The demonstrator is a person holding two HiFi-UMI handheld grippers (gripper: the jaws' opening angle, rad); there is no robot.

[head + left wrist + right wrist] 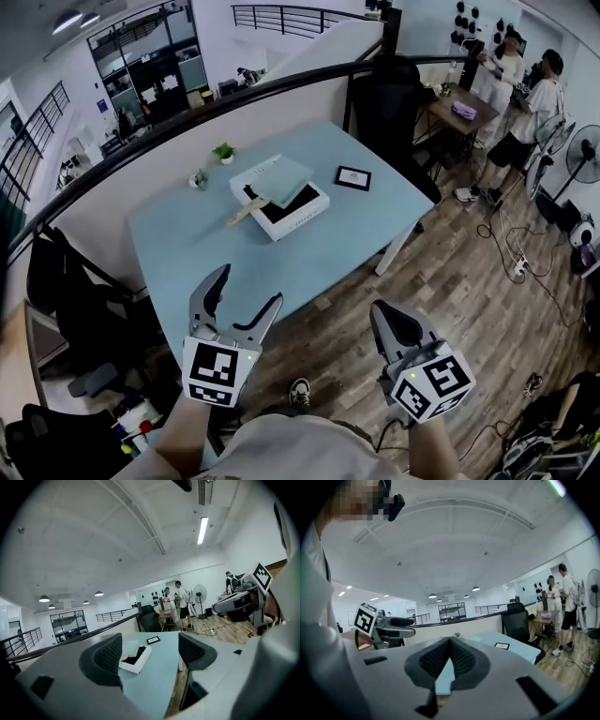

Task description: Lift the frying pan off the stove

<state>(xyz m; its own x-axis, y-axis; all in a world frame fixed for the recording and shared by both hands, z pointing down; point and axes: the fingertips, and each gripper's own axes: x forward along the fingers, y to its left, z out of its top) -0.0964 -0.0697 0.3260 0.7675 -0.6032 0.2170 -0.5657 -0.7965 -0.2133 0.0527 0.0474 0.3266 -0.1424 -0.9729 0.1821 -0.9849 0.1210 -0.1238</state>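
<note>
Pale blue table, loft office: frying pan, only its wooden handle clear, on white stove mid-table; left gripper spread and empty, right gripper pinched together, empty, both well short; risk: unopened right jaws could knock the handle.

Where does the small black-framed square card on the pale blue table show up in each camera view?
Head view: the small black-framed square card lies upper centre, right of the white box.
Left gripper view: card just below centre, beyond that box.
Right gripper view: card right of centre, lower half.
Shared landmark: the black office chair beyond the card.
</note>
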